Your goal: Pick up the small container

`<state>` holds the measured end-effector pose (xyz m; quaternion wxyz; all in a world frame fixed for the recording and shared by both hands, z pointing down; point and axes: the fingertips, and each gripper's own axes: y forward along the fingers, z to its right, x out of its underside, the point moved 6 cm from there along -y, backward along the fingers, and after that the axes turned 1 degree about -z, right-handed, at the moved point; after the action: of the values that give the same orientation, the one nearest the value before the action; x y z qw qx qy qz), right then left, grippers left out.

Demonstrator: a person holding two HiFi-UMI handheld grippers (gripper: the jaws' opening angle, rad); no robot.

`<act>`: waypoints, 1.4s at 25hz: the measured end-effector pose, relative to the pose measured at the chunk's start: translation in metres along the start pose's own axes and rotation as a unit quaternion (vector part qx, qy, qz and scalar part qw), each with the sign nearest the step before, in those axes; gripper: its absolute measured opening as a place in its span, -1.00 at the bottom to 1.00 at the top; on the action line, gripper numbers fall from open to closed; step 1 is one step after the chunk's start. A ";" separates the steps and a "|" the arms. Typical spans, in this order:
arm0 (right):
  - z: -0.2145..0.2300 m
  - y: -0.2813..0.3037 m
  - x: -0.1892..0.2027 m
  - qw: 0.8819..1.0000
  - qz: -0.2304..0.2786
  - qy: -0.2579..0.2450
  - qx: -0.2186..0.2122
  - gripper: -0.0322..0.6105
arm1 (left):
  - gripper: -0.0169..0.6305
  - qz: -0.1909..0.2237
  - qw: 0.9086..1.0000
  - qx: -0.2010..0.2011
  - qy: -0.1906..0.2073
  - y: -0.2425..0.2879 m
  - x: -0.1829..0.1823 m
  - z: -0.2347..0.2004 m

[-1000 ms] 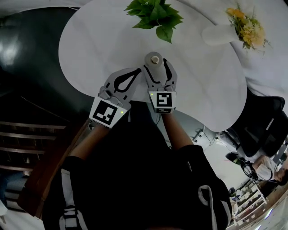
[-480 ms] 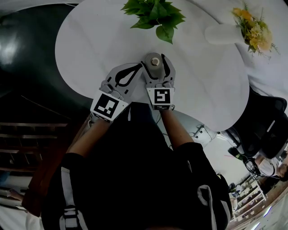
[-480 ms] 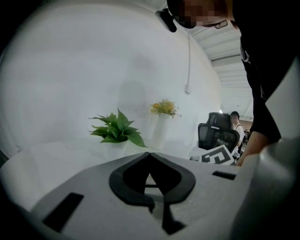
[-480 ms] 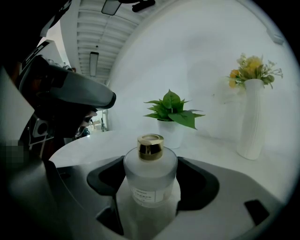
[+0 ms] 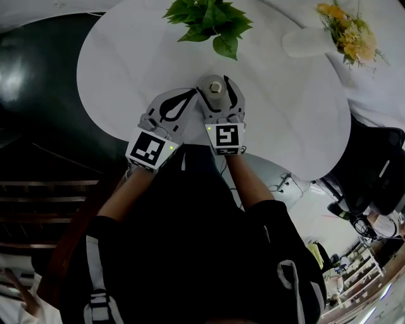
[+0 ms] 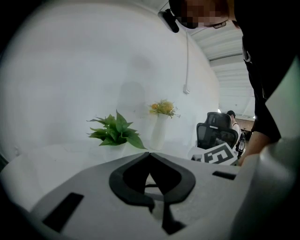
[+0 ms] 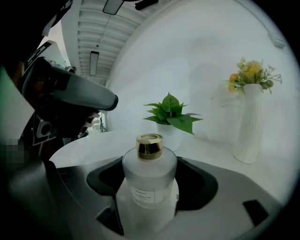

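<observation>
The small container [image 5: 215, 89] is a frosted white bottle with a gold cap [image 7: 149, 145], upright over the round white table [image 5: 126, 57]. My right gripper [image 5: 215, 82] is shut on it, one jaw on each side of its body [image 7: 149, 180]. The bottle fills the middle of the right gripper view, between the dark pads [image 7: 200, 186]. My left gripper [image 5: 192, 94] sits just left of the bottle, shut with nothing in it; its tips meet in the left gripper view [image 6: 149, 156]. The bottle's base is hidden by the jaws.
A green leafy plant [image 5: 209, 19] in a white pot stands at the table's far side, beyond the bottle. A white vase of yellow flowers [image 5: 310, 41] is at the far right. A black office chair [image 5: 373, 171] stands off the table's right edge.
Both grippers stay together with the bottle between the right jaws. The view has shifted slightly; the grippers sit a little lower and left in the frame.
</observation>
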<state>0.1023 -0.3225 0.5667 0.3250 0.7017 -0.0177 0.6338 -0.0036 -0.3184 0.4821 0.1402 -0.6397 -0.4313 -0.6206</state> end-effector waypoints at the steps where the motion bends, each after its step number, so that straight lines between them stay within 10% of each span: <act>1: 0.001 -0.002 -0.004 1.000 0.014 -0.001 0.005 0.12 | -0.93 0.003 1.000 0.000 0.000 -0.001 0.000 0.000; 24: 0.051 -0.157 -0.178 0.963 0.176 0.021 0.203 0.12 | -0.93 0.154 0.985 -0.014 0.079 -0.033 -0.127 0.026; 35: 0.052 -0.219 -0.196 0.942 0.198 0.037 0.269 0.12 | -0.93 0.178 0.977 -0.044 0.110 -0.053 -0.154 0.041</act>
<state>0.2052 -0.2509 0.2957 -0.0074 0.7212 0.0264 0.6922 0.0075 -0.3157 0.3147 0.2668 -0.6393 -0.2649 -0.6708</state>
